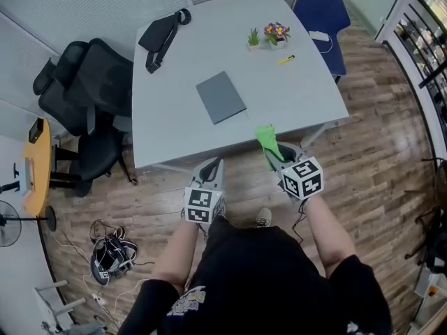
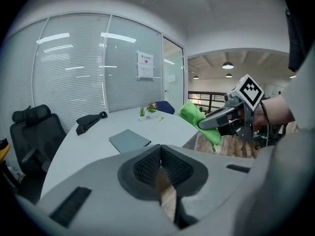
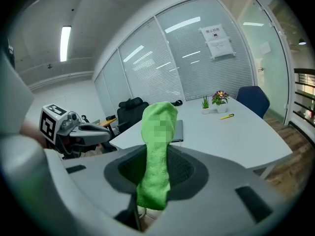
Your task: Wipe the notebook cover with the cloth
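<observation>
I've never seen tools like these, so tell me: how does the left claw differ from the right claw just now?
The right claw is clamped on a green cloth, which sticks up out of it; the left claw holds nothing. The left claw's jaws are shut against each other, while the right claw's jaws press on the cloth between them. Both are grey and point toward the table.

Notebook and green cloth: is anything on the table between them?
Nothing. In the head view only bare table lies between the notebook and the cloth.
</observation>
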Action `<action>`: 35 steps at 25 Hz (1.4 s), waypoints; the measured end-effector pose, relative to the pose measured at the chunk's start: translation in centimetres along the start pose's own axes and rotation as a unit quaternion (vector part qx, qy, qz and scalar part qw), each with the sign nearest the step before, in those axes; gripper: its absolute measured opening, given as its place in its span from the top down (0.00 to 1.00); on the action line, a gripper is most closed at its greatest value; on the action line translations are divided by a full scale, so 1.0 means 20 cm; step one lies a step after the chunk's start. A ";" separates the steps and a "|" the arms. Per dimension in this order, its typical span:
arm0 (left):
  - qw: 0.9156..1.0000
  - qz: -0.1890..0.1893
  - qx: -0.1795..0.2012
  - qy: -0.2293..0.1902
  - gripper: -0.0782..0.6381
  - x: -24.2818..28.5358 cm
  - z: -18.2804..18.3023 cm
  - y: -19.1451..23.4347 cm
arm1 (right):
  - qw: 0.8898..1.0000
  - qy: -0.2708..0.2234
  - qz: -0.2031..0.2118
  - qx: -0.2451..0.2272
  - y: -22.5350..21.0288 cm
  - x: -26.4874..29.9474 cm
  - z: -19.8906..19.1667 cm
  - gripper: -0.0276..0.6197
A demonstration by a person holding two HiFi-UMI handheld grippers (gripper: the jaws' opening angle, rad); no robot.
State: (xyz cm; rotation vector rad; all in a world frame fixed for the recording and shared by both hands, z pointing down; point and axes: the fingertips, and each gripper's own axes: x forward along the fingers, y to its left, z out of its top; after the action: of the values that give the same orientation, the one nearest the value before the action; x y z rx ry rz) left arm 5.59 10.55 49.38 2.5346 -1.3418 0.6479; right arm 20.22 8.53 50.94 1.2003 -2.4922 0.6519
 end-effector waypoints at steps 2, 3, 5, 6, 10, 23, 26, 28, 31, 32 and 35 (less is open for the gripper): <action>1.000 0.008 -0.002 0.008 0.88 -0.03 -0.03 -0.02 | 1.000 -0.002 0.002 0.007 0.02 -0.02 -0.02 0.79; 1.000 0.010 -0.003 0.012 0.88 -0.05 -0.04 -0.03 | 1.000 -0.001 0.002 0.011 0.04 -0.03 -0.03 0.79; 1.000 0.008 -0.005 0.015 0.88 -0.08 -0.07 -0.04 | 1.000 0.000 0.002 0.015 0.07 -0.04 -0.06 0.79; 1.000 0.006 -0.006 0.013 0.88 -0.10 -0.08 -0.04 | 1.000 0.000 0.002 0.018 0.09 -0.04 -0.06 0.79; 1.000 -0.011 -0.008 0.004 0.88 -0.18 -0.12 -0.03 | 1.000 0.003 0.001 0.026 0.18 0.00 -0.09 0.79; 0.998 -0.054 -0.021 -0.032 0.88 -0.39 -0.20 0.26 | 0.999 -0.002 -0.040 0.015 0.59 0.17 -0.06 0.79; 0.997 -0.067 -0.025 -0.039 0.88 -0.41 -0.20 0.31 | 0.998 -0.003 -0.054 0.012 0.65 0.17 -0.05 0.79; 0.996 -0.074 -0.023 -0.043 0.88 -0.44 -0.20 0.32 | 0.998 -0.005 -0.061 0.011 0.68 0.17 -0.04 0.79; 0.995 -0.081 -0.020 -0.048 0.88 -0.45 -0.19 0.34 | 0.998 -0.007 -0.068 0.009 0.71 0.16 -0.03 0.79; 0.995 -0.082 -0.020 -0.050 0.88 -0.46 -0.18 0.34 | 0.998 -0.007 -0.069 0.008 0.72 0.16 -0.03 0.79; 0.995 -0.080 -0.020 -0.053 0.88 -0.46 -0.17 0.35 | 0.997 -0.002 -0.072 -0.001 0.73 0.16 -0.03 0.79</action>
State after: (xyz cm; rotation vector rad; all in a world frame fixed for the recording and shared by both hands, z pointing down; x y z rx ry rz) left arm -5.64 14.58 47.83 2.6430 -1.1535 0.4555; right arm 6.72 14.69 48.92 1.3650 -2.3816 0.6093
